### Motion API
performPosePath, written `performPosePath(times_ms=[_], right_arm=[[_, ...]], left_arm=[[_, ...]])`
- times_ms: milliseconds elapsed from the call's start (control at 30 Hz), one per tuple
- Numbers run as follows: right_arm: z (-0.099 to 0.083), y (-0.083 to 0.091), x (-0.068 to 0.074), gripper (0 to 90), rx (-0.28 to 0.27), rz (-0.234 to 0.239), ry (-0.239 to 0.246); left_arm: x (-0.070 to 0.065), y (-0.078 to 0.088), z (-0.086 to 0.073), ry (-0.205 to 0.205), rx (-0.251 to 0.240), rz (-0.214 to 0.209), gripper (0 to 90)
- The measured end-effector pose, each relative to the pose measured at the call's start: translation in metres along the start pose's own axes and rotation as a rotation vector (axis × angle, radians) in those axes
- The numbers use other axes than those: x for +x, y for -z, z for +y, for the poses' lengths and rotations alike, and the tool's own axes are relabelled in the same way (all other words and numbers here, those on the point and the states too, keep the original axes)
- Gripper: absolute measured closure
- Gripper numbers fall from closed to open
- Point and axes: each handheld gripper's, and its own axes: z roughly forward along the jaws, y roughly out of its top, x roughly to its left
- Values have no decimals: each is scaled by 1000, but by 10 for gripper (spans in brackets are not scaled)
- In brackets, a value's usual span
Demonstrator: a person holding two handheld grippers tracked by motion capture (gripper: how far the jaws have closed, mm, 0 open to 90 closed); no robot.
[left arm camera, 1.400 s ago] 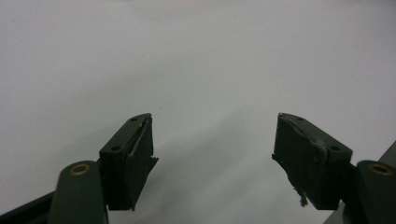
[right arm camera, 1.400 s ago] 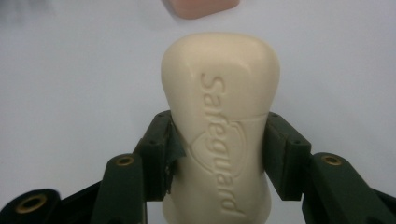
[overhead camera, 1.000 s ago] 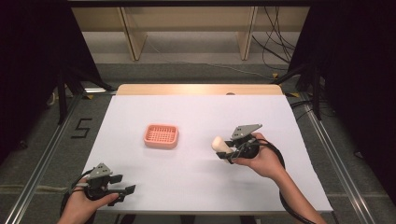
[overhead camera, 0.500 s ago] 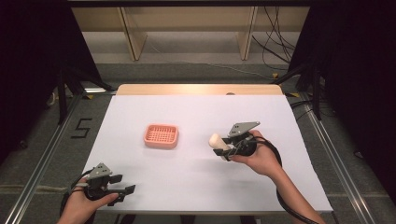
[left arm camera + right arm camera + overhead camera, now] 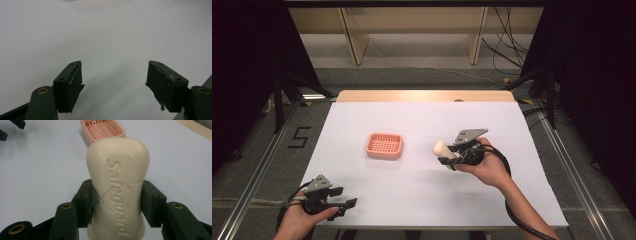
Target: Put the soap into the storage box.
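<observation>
The jaws of the right gripper [image 5: 116,202] are closed on a cream bar of soap [image 5: 118,182], pinching it across its narrow waist so that its rounded end sticks out ahead of the pads; the embossed face of the bar is turned toward the gripper's camera. In the high view the right gripper [image 5: 451,156] is held above the white tabletop [image 5: 512,130], right of centre, with the soap [image 5: 442,148] pointing toward 9 o'clock. The pink soap dish [image 5: 384,145] sits on the tabletop at about 9 o'clock from the soap, near but clearly apart from it, and looks empty. In the right gripper view the dish [image 5: 102,130] lies just beyond the top of the bar, at 12 o'clock, so the gripper seems already aimed at it.

The jaws of the left gripper [image 5: 113,77] stand wide open with nothing between them, looking at bare tabletop. That gripper [image 5: 343,204] rests near the front edge of the tabletop at roughly 7 o'clock from the dish, well apart from it.

My reading is that the step in hand is the carry: the soap is lifted and on its way to the dish. The next move calls for bringing the bar over the slatted basin, lowering it until it lies flat within the rim, and only then opening the jaws. The bar is smooth and gripped on a small area, so a level, unhurried approach seems wise.
</observation>
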Motion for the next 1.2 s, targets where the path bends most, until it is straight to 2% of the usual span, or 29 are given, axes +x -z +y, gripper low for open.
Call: performPosePath(times_ms=[100,167,233,267,300,433,500,533,600,667,700,733,767,967,1067,1100,1167,1200], right_arm=[[2,-1,0,505,-3,6,-1],[3,-2,0,505,-13,-4,1],[4,-3,0,505,-10,13,12],[4,-4,0,504,-18,10,15],[5,-5,1,504,-9,7,-7],[6,-6,1,504,-13,4,5],[7,-8,2,505,-10,10,1],[7,-8,2,505,-17,9,-2],[8,-9,1,505,-16,7,13],[9,-9,2,505,-8,8,4],[10,-10,1,505,-15,21,18],[10,-10,1,505,-14,22,17],[11,-10,2,505,-18,5,14],[15,-12,2,505,-18,13,16],[16,-13,3,505,-18,18,16],[17,-16,2,505,-29,22,35],[18,-16,3,505,-20,20,13],[18,-17,3,505,-21,14,21]], left_arm=[[1,1,0,-8,4,3,283],[0,0,0,8,2,1,283],[0,0,0,7,5,0,283],[1,1,0,-11,4,2,283],[1,1,0,-10,4,1,283],[1,1,0,-10,3,1,283],[0,0,0,8,2,2,283],[1,1,0,-10,3,1,283],[1,1,0,-10,4,1,283],[0,1,0,-9,2,2,283],[0,1,0,-9,2,2,283],[0,1,0,-9,1,2,283],[0,1,0,-8,1,3,283],[1,3,0,-7,11,-1,283],[0,2,-1,2,-1,0,283],[0,2,-1,2,-1,0,283],[0,3,-1,5,-8,8,283],[0,3,-1,3,-9,6,283]])
